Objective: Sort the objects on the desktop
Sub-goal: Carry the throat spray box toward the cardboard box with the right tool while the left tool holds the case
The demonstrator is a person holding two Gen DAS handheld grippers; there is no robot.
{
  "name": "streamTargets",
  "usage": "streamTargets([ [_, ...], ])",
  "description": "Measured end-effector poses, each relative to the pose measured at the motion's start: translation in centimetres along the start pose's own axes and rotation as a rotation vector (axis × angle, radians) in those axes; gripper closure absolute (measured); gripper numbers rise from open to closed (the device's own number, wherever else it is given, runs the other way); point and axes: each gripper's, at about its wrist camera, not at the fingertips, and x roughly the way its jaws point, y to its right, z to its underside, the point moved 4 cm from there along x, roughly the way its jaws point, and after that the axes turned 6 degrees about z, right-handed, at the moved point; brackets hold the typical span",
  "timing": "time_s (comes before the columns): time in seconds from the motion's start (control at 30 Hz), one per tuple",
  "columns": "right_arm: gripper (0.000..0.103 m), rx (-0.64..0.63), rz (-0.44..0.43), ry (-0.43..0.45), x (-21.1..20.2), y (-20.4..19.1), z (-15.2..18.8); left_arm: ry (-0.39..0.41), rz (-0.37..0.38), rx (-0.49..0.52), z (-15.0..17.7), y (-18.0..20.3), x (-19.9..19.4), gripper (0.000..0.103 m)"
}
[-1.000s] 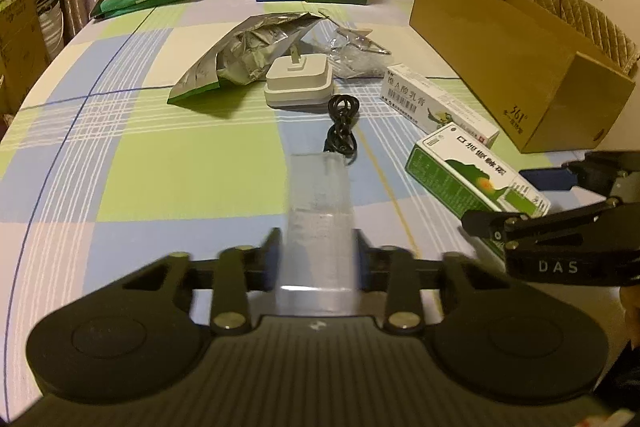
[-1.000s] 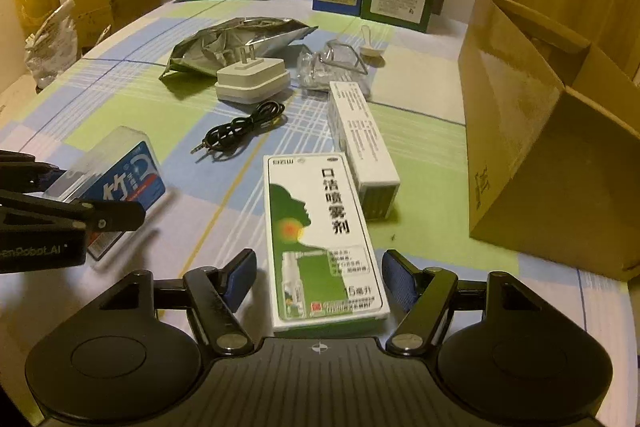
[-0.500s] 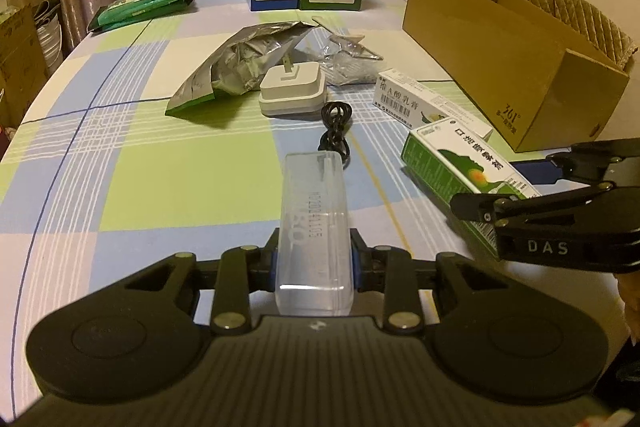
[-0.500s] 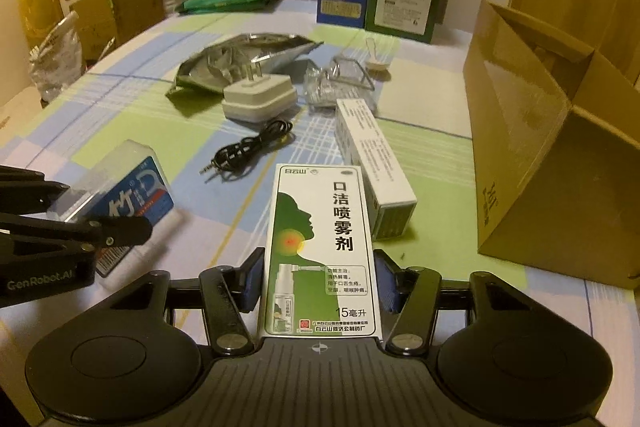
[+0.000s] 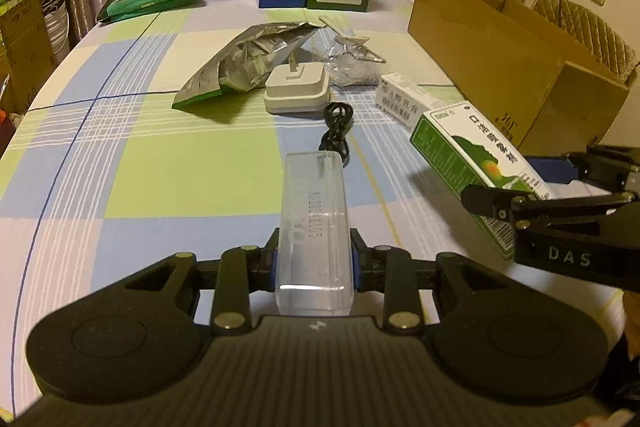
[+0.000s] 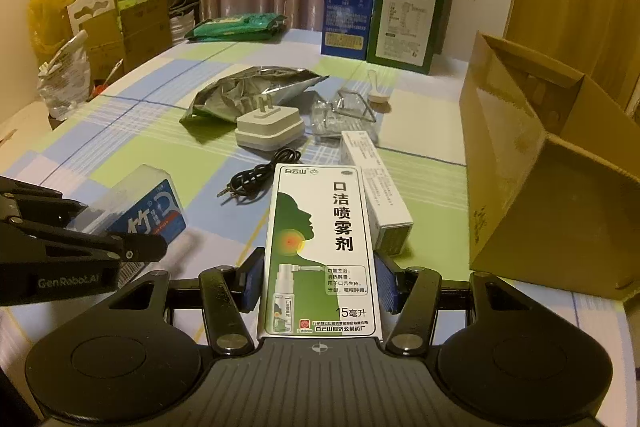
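- Your right hand-held gripper (image 6: 319, 287) has just been closing, and its blue pads now press both long sides of the green-and-white spray box (image 6: 320, 251); a second ago that box lay flat between wider jaws, and now its far end looks clear of the surface (image 6: 168, 163).
- Your left hand-held gripper (image 5: 315, 261) has not changed: narrow, clamped on the clear plastic case (image 5: 314, 227), which it holds above the checked cloth.
- From the right view, that case shows a blue label (image 6: 152, 217) and sits just left of the spray box.
- Beyond the grippers, the black cable (image 6: 256, 179), the white plug adapter (image 6: 268, 129) and the narrow white carton (image 6: 376, 187) remain loose on the surface, with the silver foil bag (image 6: 248, 87) and the clear wrapper (image 6: 340, 115) behind them.
- To your right, the open cardboard box (image 6: 540, 167) stands near the spray box; it looks the likely place for sorted items.
- Both hands being full, I judge that two pieces are ready to carry over, and several picks are left.
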Motion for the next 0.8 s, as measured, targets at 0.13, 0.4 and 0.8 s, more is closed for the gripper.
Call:
streamTargets([
  [0.13,0.051,0.012,0.011,0.019,-1.2,0.6,-0.7,0.026,0.004,0.032,-1.0,1.3,-1.1,0.077],
  [0.4,0.051,0.072,0.036,0.124,-6.2,3.6,-4.1,0.088,0.021,0.068,-3.5,4.2,-3.7,0.077],
  [0.8,0.051,0.204,0.162,0.206,-11.3,14.1,-7.4,0.141,0.106,0.137,-9.1,11.8,-3.9,0.077],
])
